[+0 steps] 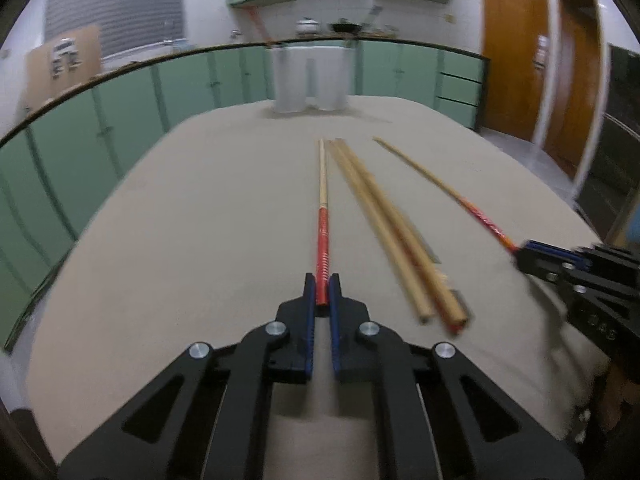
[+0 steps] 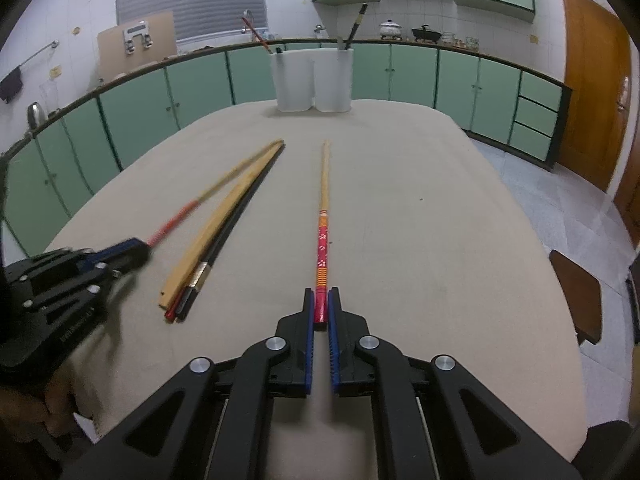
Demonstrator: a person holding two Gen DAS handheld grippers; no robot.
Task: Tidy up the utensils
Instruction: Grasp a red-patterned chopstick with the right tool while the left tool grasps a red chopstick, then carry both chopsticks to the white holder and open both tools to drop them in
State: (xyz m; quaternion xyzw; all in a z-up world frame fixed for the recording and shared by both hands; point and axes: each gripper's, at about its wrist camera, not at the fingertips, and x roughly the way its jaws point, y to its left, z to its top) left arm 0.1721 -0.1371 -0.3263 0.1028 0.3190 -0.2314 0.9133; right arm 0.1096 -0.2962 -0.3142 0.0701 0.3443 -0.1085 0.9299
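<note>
Both grippers clench matching red-handled wooden chopsticks on the beige worktop point(image 2: 440, 220), left gripper point(image 1: 322, 289) on one, right gripper point(image 2: 321, 305) on its twin, probably pairing them for the white holders point(image 2: 312, 80).

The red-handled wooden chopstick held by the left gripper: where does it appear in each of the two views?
Left wrist view: the red-handled wooden chopstick runs up the centre, its red end clamped in the left gripper.
Right wrist view: the same chopstick lies at left, blurred, slanting up to the right from the left gripper.
Shared landmark: the two white plastic holders at the table's far edge.
</note>
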